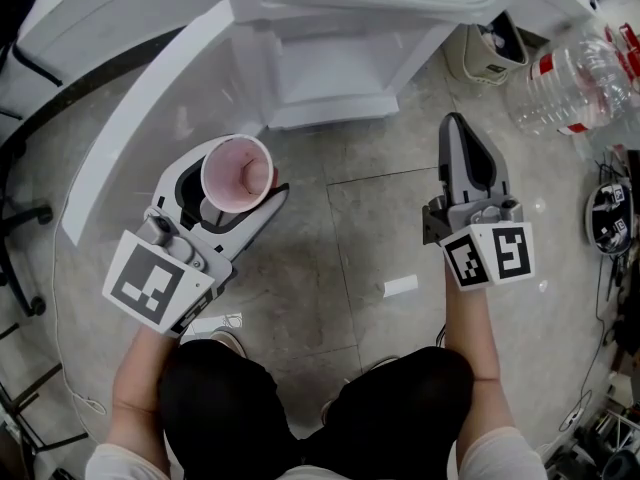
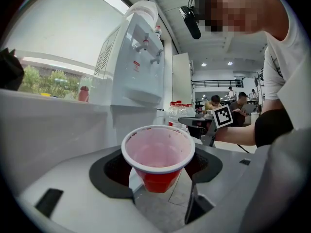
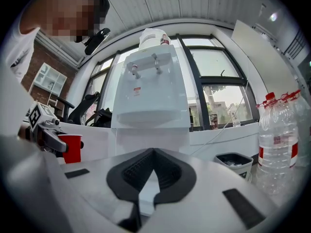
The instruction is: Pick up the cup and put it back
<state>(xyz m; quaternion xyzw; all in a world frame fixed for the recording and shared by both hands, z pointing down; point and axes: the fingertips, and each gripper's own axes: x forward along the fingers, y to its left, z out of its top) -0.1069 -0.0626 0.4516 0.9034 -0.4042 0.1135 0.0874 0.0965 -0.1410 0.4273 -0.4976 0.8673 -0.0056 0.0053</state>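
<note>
A red cup point(image 1: 238, 174) with a white rim and a pinkish inside sits upright between the jaws of my left gripper point(image 1: 240, 186), which is shut on its sides. In the left gripper view the cup point(image 2: 158, 157) hangs in the air in front of the white water dispenser point(image 2: 138, 57), empty as far as I can see. My right gripper point(image 1: 458, 130) is held level to the right, its jaws closed tip to tip with nothing in them. The right gripper view shows those closed jaws point(image 3: 154, 153), and the cup point(image 3: 72, 148) far off at the left.
The water dispenser point(image 1: 330, 58) stands on the floor straight ahead, with a white window ledge point(image 1: 140, 118) to its left. Large water bottles point(image 1: 570, 78) and a small bin point(image 1: 490, 53) stand at the right. A chair base point(image 1: 20, 258) is at the left edge.
</note>
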